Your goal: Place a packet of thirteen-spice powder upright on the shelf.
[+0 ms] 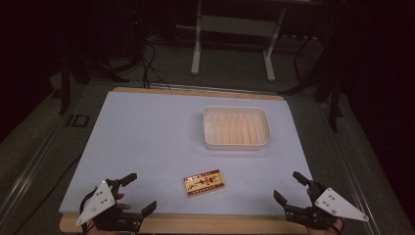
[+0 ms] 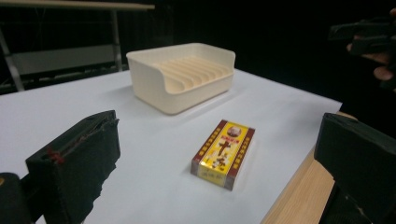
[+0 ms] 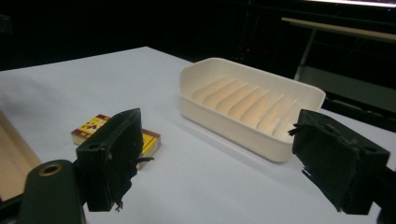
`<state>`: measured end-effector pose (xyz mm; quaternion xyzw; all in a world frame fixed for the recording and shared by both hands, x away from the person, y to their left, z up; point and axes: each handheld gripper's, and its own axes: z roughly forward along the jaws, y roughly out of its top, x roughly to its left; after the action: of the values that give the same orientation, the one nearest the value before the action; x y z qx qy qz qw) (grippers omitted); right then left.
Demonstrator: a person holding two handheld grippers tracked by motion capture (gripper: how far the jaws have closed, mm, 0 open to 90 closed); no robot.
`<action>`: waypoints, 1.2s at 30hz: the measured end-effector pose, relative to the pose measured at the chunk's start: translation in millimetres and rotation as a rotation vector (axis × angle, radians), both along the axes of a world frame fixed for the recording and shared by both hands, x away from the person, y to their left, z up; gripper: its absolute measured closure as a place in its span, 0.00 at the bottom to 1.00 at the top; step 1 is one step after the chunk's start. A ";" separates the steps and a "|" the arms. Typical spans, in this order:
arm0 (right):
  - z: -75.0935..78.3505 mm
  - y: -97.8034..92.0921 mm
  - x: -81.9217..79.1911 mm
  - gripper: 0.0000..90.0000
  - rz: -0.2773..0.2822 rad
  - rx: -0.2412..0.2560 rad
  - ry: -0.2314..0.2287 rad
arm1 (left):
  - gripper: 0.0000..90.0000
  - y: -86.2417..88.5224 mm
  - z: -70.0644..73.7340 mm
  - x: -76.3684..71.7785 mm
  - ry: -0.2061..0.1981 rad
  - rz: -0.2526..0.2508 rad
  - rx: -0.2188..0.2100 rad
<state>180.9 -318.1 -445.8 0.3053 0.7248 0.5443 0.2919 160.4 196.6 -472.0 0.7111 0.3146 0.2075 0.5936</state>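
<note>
Both tongs released, flanking the yellow box.
Left tongs and right tongs hover beside it; cream tray beyond.

The box is yellow with a dark red border and gold print; the ribbed tray is cream; the worktop is pale blue-white.

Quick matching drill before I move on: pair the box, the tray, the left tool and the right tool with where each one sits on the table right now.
Things:
1. box
2. tray
3. left tool
4. right tool

Places:
A. near right corner, open
B. far from the person, right of centre
C. near left corner, open
D. near edge, in the middle

Pairs: 1-D, 2-B, 3-C, 4-A
</note>
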 end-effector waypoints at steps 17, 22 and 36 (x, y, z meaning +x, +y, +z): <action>4.1 7.2 -0.2 0.13 0.018 0.033 0.058 | 0.01 -10.7 8.9 5.9 0.119 -0.044 0.090; 6.4 11.6 -2.0 0.12 0.023 0.036 0.042 | 0.01 -14.2 17.1 14.3 0.139 -0.103 0.126; 7.2 20.0 -2.5 0.12 0.052 0.035 0.040 | 0.01 -46.3 29.2 46.8 0.196 -0.188 0.264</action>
<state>178.5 -298.1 -438.6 0.3022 0.7287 0.5579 0.2577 207.3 150.3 -442.8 0.8258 0.2730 0.1203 0.4787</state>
